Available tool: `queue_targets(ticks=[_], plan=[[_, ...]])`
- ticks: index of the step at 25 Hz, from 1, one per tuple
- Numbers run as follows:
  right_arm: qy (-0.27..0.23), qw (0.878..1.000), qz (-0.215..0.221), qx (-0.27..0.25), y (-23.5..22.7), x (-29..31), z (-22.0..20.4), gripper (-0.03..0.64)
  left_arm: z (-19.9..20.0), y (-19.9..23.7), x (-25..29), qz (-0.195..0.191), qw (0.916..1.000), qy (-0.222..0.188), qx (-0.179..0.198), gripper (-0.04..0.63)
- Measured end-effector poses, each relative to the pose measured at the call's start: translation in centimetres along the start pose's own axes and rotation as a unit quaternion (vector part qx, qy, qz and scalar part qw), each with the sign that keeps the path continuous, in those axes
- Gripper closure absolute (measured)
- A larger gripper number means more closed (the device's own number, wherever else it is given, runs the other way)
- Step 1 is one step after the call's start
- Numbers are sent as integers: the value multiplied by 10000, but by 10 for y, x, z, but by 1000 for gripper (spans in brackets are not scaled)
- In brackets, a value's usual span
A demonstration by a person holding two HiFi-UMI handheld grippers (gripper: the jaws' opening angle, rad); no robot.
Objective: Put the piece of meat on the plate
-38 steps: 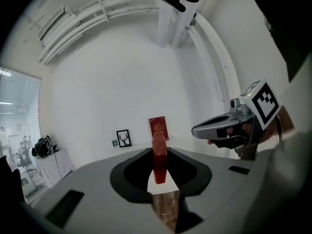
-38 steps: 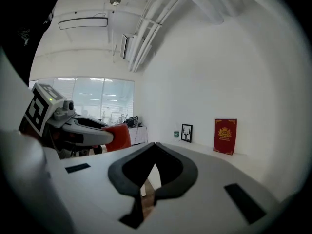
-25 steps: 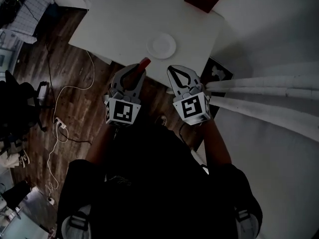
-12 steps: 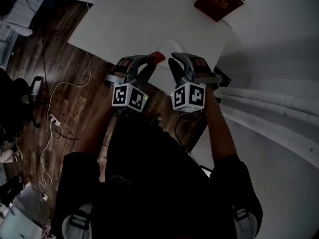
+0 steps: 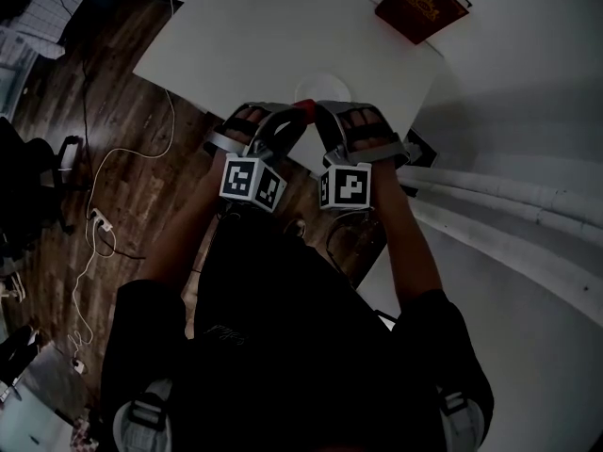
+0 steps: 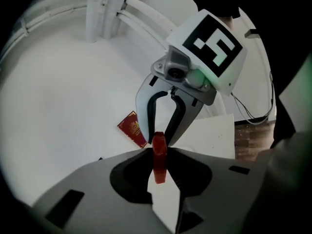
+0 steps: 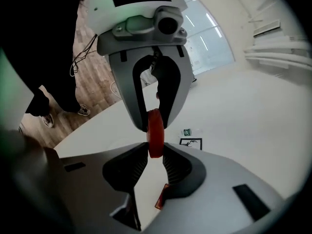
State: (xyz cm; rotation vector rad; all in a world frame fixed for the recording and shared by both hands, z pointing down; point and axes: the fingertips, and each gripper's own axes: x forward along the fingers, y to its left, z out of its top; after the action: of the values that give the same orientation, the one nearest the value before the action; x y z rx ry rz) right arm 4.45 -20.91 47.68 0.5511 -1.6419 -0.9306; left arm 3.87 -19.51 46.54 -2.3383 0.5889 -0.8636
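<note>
The piece of meat (image 5: 301,109) is a red slab, and my left gripper (image 5: 290,121) is shut on it above the white table's near edge. My right gripper (image 5: 317,119) faces it tip to tip. Its jaws have just been opening and now stand open around the meat's free end (image 7: 155,130), without pressing on it. In the left gripper view the meat (image 6: 159,159) stands upright between my left pads. The white plate (image 5: 320,86) lies on the table just beyond both grippers and is partly hidden by them.
A dark red book (image 5: 422,5) lies at the far right corner of the white table (image 5: 236,36). A framed picture (image 5: 420,150) sits on the pale floor at the right. White cables (image 5: 104,217) trail over the wooden floor at the left.
Both grippers have rolled and swung inward from side by side to tip to tip at the table edge. The right jaws went from shut to open around the meat.
</note>
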Motion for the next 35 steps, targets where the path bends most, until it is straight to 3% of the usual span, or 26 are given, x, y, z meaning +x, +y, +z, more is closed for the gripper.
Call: queue_targets(ticks=[9, 18, 21, 22, 24, 27, 29, 30, 32, 35], plan=[[44, 9997, 148, 203, 12, -3, -4, 523, -2, -10, 3, 169, 9998, -7, -112, 500], [468, 9977, 74, 482, 9, -3, -22, 525, -12, -1, -8, 448, 9944, -36, -960, 497], [634, 9953, 50, 728, 11, 0, -36, 525, -27, 6, -20, 653, 9874, 23, -1439, 559], [700, 9939, 44, 846, 11, 0, -41, 525, -32, 7, -23, 679, 9836, 56, -1668, 591], [829, 9900, 84, 1138, 13, -2, -50, 525, -41, 5, -27, 654, 9704, 117, -2321, 592], [922, 9815, 210, 1667, 25, -1, -58, 525, -58, -3, -30, 672, 9313, 223, -3573, 592], [975, 9744, 307, 2003, 33, 1, -64, 525, -68, -11, -29, 713, 9072, 340, -4133, 592], [1024, 9712, 348, 2122, 36, 1, -67, 525, -71, -15, -27, 717, 8993, 387, -4297, 592], [1111, 9668, 408, 2265, 40, 2, -72, 525, -73, -23, -24, 660, 8899, 417, -4494, 592], [1135, 9630, 564, 2380, 51, 7, -69, 525, -76, -34, -26, 476, 8849, 403, -4616, 592]])
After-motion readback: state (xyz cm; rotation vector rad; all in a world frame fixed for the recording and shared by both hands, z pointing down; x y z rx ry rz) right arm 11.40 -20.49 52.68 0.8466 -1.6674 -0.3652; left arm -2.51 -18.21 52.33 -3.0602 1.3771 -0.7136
